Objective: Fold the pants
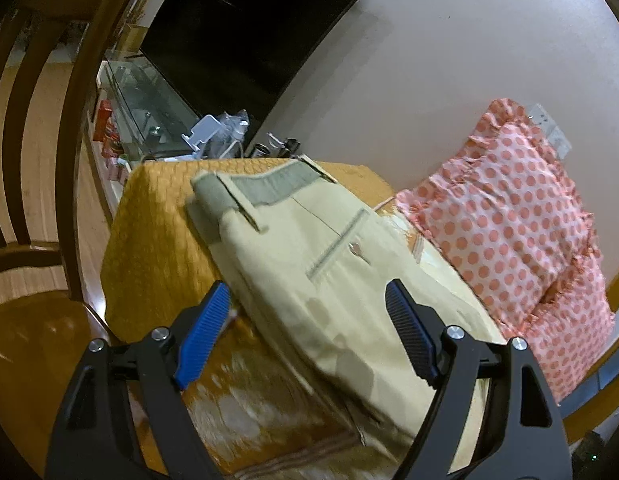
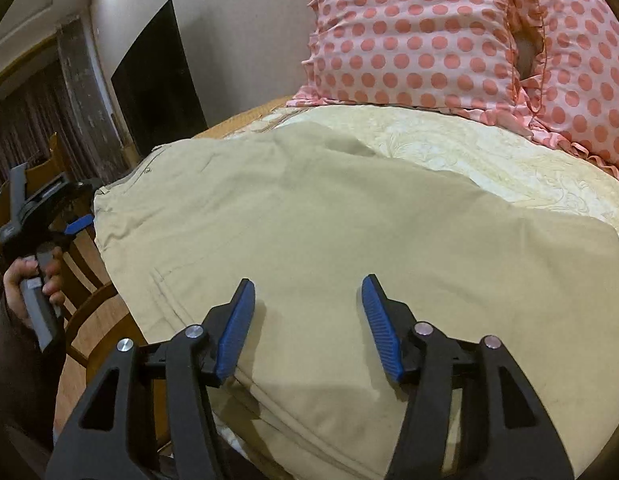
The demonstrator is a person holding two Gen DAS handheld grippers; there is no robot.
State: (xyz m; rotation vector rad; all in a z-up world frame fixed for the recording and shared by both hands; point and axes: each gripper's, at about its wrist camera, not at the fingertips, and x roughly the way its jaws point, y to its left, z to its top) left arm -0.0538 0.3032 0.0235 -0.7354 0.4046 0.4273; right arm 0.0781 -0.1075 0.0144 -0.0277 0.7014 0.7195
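Note:
Beige pants (image 1: 309,264) lie folded lengthwise on a bed, waistband (image 1: 269,186) at the far end, back pocket facing up. My left gripper (image 1: 309,296) is open and empty, hovering just above the pants below the pocket. In the right wrist view the pants (image 2: 329,220) spread across the bed. My right gripper (image 2: 309,292) is open and empty, just above the cloth near its front edge. The left gripper (image 2: 75,226) shows there at the pants' left edge, held by a hand (image 2: 29,284).
An orange bedspread (image 1: 157,240) covers the bed. Pink polka-dot pillows (image 1: 517,208) (image 2: 429,32) lie beside the pants. A dark TV (image 1: 249,28), a glass stand with clutter (image 1: 149,104) and a wooden chair (image 2: 85,280) stand nearby.

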